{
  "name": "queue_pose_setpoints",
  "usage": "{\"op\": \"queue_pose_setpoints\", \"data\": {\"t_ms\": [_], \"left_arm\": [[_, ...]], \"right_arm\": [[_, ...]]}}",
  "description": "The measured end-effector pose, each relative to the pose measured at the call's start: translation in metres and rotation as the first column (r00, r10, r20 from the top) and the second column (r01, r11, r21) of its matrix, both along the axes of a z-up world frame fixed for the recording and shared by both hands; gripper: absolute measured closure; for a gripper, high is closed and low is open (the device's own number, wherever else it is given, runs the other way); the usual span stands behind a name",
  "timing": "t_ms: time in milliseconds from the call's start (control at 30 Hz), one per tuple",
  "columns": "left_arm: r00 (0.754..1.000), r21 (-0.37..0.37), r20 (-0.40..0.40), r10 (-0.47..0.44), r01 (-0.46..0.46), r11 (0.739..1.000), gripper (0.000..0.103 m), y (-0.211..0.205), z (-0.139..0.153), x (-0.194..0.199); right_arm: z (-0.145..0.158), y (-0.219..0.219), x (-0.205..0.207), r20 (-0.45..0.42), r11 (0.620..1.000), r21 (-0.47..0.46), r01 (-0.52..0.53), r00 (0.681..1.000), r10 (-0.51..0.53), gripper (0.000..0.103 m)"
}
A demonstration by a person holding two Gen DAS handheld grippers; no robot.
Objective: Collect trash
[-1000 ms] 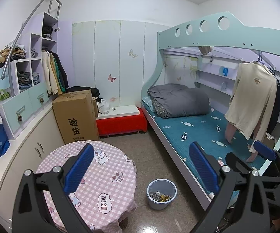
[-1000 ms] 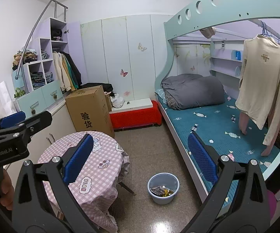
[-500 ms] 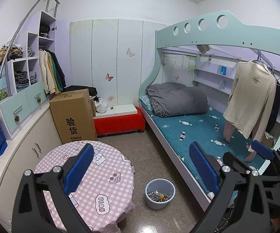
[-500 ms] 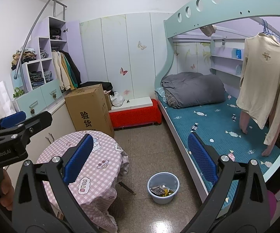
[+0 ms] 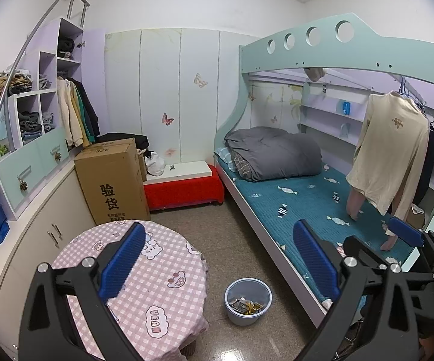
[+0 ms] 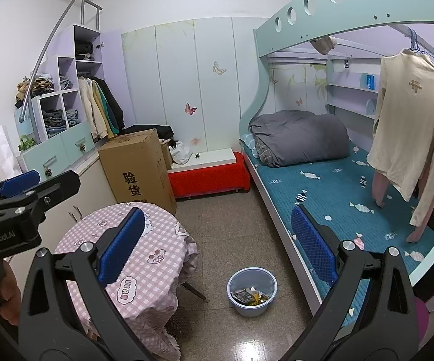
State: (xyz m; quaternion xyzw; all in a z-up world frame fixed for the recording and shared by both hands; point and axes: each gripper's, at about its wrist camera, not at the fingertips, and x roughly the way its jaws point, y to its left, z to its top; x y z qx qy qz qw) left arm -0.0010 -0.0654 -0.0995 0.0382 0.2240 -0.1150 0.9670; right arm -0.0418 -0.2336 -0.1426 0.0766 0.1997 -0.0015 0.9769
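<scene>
Both claws apart and empty, high above the floor.
The left gripper (image 5: 217,267) and right gripper (image 6: 213,261) frame the round pale-blue plastic trash bin (image 6: 252,291) below between their fingers, probably to survey the room.

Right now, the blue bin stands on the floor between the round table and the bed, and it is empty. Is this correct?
Not quite. The blue bin does stand on the floor between the round table and the bed, but it is not empty: the right wrist view shows wrappers lying in its bottom.

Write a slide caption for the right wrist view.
Open right gripper above a blue bin of wrappers, between the checked table and bunk bed.
</scene>
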Motion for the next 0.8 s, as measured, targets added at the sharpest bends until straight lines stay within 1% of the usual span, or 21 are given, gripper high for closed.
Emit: {"op": "queue_pose_setpoints", "data": {"t_ms": [333, 800], "left_arm": [[1.0, 0.009, -0.003, 0.005, -0.005, 1.0, 0.006, -0.011, 0.001, 0.012], [0.999, -0.006, -0.032, 0.029, -0.029, 1.0, 0.006, -0.025, -0.001, 0.038]], "right_arm": [[0.002, -0.009, 0.014, -0.008, 1.0, 0.005, -0.016, 1.0, 0.016, 0.007], [0.002, -0.026, 0.034, -0.022, 0.999, 0.012, -0.047, 0.999, 0.048, 0.007]]}}
